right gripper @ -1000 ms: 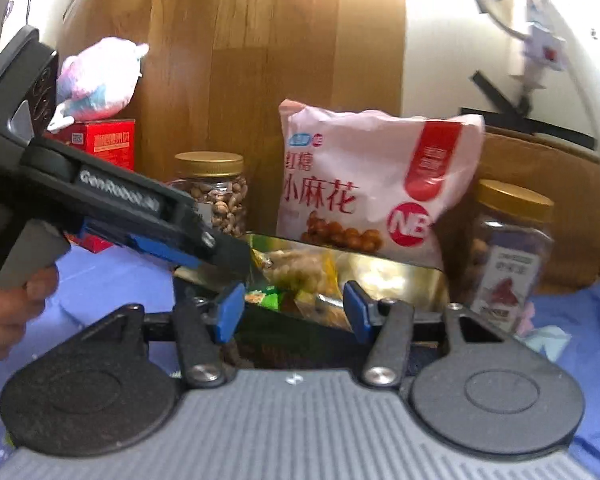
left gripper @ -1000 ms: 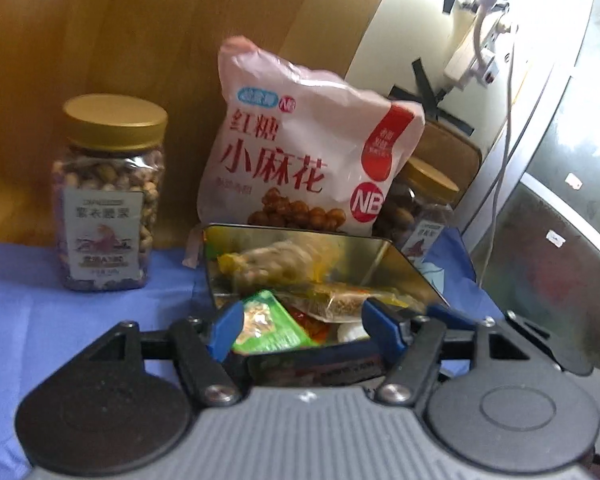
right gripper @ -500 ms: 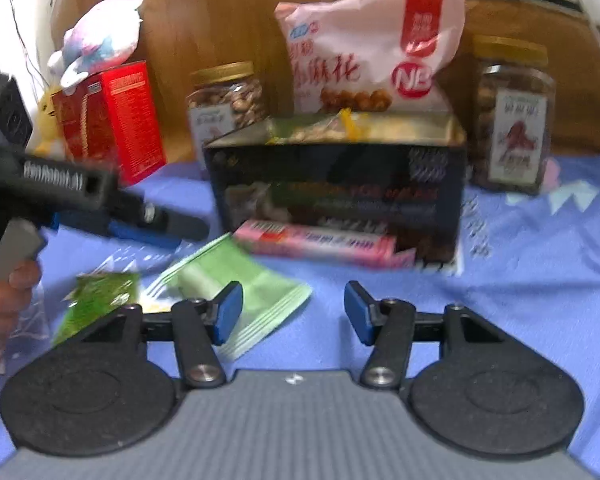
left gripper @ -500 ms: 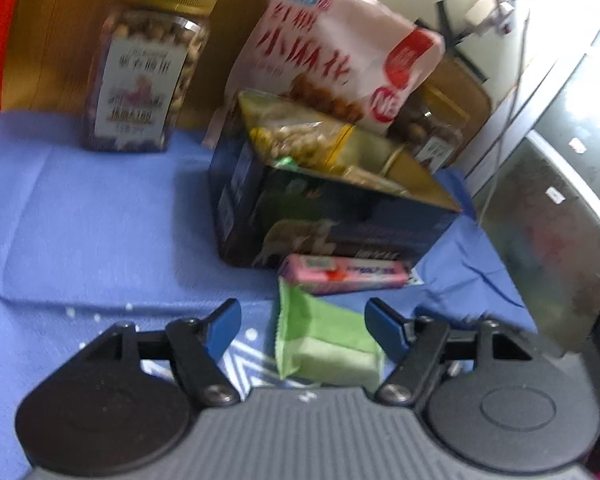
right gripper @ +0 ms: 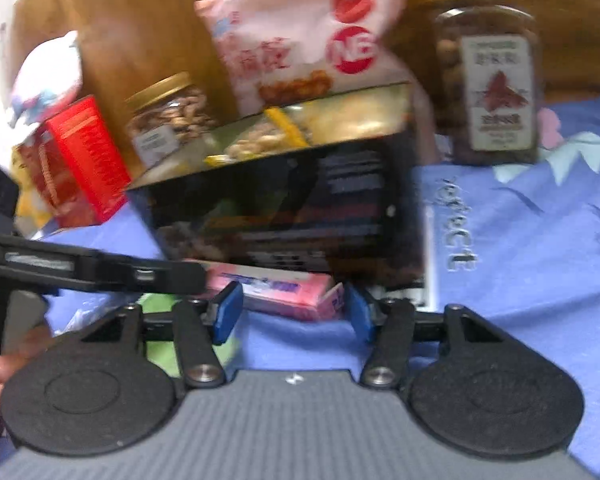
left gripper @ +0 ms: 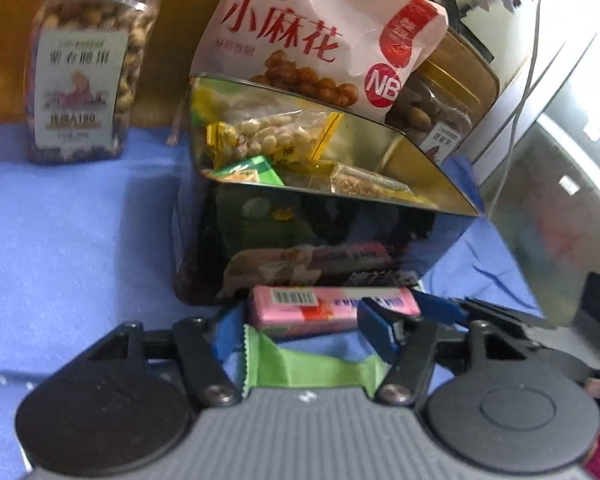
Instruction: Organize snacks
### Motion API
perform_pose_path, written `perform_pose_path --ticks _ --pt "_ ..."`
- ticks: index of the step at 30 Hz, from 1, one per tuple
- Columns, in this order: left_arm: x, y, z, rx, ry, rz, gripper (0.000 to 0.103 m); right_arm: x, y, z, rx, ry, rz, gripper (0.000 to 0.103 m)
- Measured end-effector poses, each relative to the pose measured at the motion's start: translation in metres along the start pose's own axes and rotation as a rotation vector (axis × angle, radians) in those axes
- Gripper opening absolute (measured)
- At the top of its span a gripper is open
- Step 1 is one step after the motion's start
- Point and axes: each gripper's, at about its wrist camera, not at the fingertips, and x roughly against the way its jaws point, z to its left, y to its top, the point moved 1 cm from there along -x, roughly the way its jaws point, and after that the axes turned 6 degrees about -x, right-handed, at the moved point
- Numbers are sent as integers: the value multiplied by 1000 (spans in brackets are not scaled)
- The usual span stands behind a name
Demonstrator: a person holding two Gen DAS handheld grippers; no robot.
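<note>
- Left gripper is hanging low over the blue cloth; its jaws have just been closing, still apart, the green packet lying between them, pads not visibly pressing it.
- Pink snack bar is lying flat against the front of the dark tin, just past the green packet.
- Right gripper is standing spread around the bar's near end, not clamping.
- Tin is sitting open, packets piled inside.
</note>
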Motion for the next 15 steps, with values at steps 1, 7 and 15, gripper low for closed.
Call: perform_pose_path --ticks 1,7,15 --pt "1 -1 -2 -3 6 0 61 3 -2 5 11 -15 -15 56" --pt "47 -6 -18 -5 -28 -88 61 46 -6 31 58 -26 -155 52" --pt "119 -38 -53 -101 -61 -216 62 97 -49 74 161 15 -223 44"
